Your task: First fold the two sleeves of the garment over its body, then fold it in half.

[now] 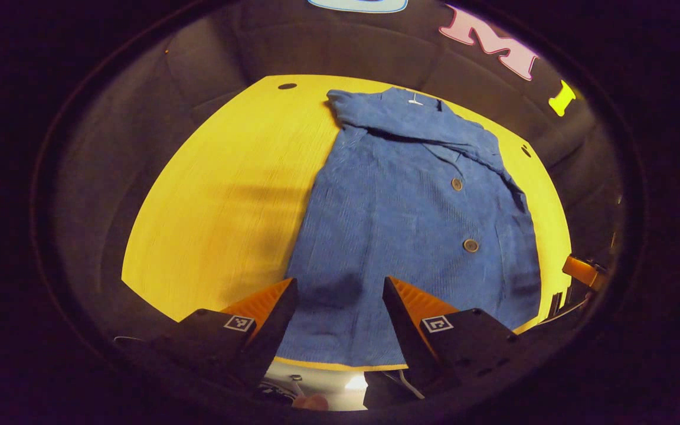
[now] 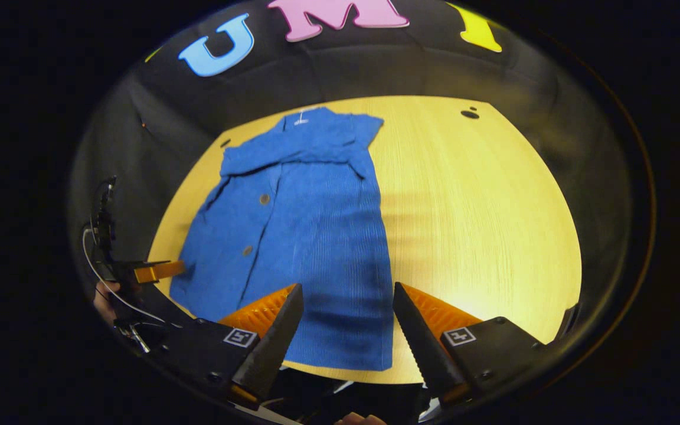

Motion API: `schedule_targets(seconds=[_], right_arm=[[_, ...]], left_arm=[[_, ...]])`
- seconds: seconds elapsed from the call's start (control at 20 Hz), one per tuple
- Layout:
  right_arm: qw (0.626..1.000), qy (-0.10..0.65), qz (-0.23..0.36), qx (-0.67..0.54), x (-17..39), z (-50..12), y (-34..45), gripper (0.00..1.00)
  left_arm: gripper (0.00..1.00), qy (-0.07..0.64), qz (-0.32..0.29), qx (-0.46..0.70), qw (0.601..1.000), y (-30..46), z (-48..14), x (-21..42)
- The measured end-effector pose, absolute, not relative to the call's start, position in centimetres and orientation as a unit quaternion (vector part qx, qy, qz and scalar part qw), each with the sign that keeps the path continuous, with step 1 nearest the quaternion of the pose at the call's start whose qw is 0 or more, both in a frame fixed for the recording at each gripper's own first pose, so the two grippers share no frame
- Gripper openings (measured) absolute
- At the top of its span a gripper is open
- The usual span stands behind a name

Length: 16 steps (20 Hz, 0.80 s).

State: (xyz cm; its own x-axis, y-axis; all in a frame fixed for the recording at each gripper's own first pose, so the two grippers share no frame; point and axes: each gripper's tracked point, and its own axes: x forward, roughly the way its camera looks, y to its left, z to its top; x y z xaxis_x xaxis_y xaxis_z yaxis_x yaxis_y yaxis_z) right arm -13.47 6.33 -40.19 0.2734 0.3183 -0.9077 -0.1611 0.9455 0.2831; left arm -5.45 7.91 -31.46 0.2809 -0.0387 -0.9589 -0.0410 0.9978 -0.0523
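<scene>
The blue buttoned garment (image 1: 411,236) (image 2: 304,236) lies flat on the yellow surface (image 1: 228,195) (image 2: 481,206), collar at the far edge, both sleeves folded across its upper body. The left gripper (image 1: 340,289) and right gripper (image 2: 347,292) hover above its near hem, jaws wide apart, holding nothing.

A pale wooden tabletop (image 2: 481,200), brightly lit and crossed by soft shadow bands, carries small dark holes (image 2: 470,113) near its far corners and stands inside a booth walled by black cloth (image 2: 375,65) that hangs in folds.
</scene>
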Motion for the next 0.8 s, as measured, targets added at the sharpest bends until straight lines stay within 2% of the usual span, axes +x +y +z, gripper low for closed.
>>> schedule_targets(seconds=[0.1,0.15,0.35,0.6,0.8], right_arm=[[0.782,0.602,0.149,0.056,-14.4,-41.4,6.1,0.98],[0.776,0.611,0.147,0.058,-14.7,-42.2,6.3,0.98],[0.754,0.64,0.139,0.046,-15.9,-44.1,6.5,0.99],[0.75,0.645,0.14,0.034,-16.8,-44.5,6.1,0.98],[0.743,0.654,0.137,0.03,-17.6,-45.1,5.8,0.98]], left_arm=[[0.85,0.618,0.005,-0.039,0.785,8.6,-32.3,-6.6],[0.88,0.63,0.006,-0.045,0.776,8.5,-32.5,-7.1],[0.86,0.652,0.007,-0.031,0.758,9.1,-33.5,-8.3],[0.88,0.655,0.014,-0.008,0.755,9.9,-33.5,-8.1],[0.86,0.657,0.02,0.005,0.754,10.6,-33.6,-8.1]])
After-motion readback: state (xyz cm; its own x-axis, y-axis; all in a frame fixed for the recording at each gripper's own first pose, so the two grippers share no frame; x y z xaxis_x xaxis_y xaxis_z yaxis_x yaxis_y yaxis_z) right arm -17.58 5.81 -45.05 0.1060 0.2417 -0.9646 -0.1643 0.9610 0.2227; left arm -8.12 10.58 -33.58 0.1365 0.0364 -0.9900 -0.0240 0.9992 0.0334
